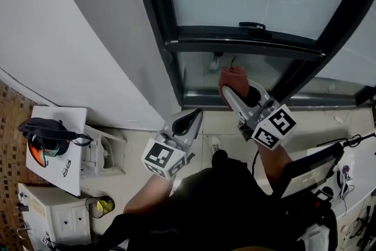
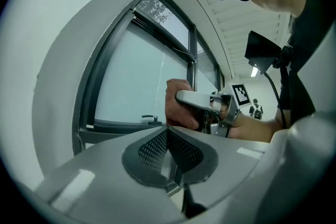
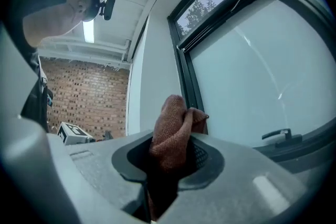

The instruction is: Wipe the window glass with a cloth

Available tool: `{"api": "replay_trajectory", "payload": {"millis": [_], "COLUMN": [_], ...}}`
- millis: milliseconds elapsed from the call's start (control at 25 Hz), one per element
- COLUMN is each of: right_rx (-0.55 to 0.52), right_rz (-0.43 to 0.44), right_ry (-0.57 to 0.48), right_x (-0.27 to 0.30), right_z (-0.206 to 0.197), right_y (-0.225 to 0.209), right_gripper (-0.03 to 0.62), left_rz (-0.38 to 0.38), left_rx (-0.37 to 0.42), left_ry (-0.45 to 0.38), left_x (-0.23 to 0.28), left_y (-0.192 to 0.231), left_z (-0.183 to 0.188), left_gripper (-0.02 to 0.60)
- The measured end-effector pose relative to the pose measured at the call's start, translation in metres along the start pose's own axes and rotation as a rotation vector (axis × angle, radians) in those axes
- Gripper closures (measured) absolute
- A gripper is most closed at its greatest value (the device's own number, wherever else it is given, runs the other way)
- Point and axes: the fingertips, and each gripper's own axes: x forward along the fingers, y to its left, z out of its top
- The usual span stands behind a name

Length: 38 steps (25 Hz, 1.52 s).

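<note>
A rust-brown cloth [image 1: 232, 76] is bunched in my right gripper [image 1: 231, 91], which is shut on it. The cloth is up against the low glass pane [image 1: 197, 72], just under the dark crossbar of the window frame [image 1: 247, 44]. In the right gripper view the cloth [image 3: 173, 128] sticks up from between the jaws, with the big pane [image 3: 252, 81] and its handle [image 3: 278, 135] to the right. My left gripper [image 1: 192, 119] hangs lower left near the frame's corner, shut and empty. Its own view shows its closed jaws [image 2: 170, 157] and the cloth [image 2: 177, 105] ahead.
A black window handle [image 1: 252, 25] sits on the upper sash. A white wall [image 1: 88, 38] runs along the left of the frame. Below left stands a white table [image 1: 59, 156] with dark headgear; a dark screen [image 1: 308, 170] and cables are at lower right.
</note>
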Motion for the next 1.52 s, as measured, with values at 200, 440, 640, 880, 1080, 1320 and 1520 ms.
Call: {"api": "replay_trajectory", "payload": {"millis": [200,440,640,880,1080,1320,1520], "right_rx": [-0.024,-0.172,-0.213,-0.151,-0.104,-0.139,-0.197], "right_rz": [0.111,0.223,0.278,0.243,0.238,0.100,0.008], "right_ry": [-0.078,-0.194,-0.215,-0.214,-0.208,-0.166,-0.137], "right_x": [0.085,0.200,0.274,0.325,0.355,0.373,0.371], "right_z": [0.046,0.121,0.150,0.164,0.170,0.169,0.167], "right_y": [-0.062,-0.120,-0.138,-0.163,-0.168,-0.189,-0.195], "right_gripper": [0.510,0.510,0.510,0.509,0.510,0.510,0.510], "left_rz": [0.101,0.229,0.270,0.264,0.230,0.121,0.043], "left_rx": [0.005,0.059,0.079,0.053,0.048,0.068,0.079], "left_ry": [-0.022,-0.053,-0.051,-0.037,-0.018,0.018,0.028], "left_x": [0.041,0.095,0.130,0.148,0.153,0.158,0.161], "left_y": [0.048,0.106,0.127,0.137,0.148,0.154,0.159], "left_z": [0.032,0.051,0.055,0.059,0.052,0.052,0.057], "left_gripper": [0.565,0.565,0.565,0.565,0.565,0.565,0.565]}}
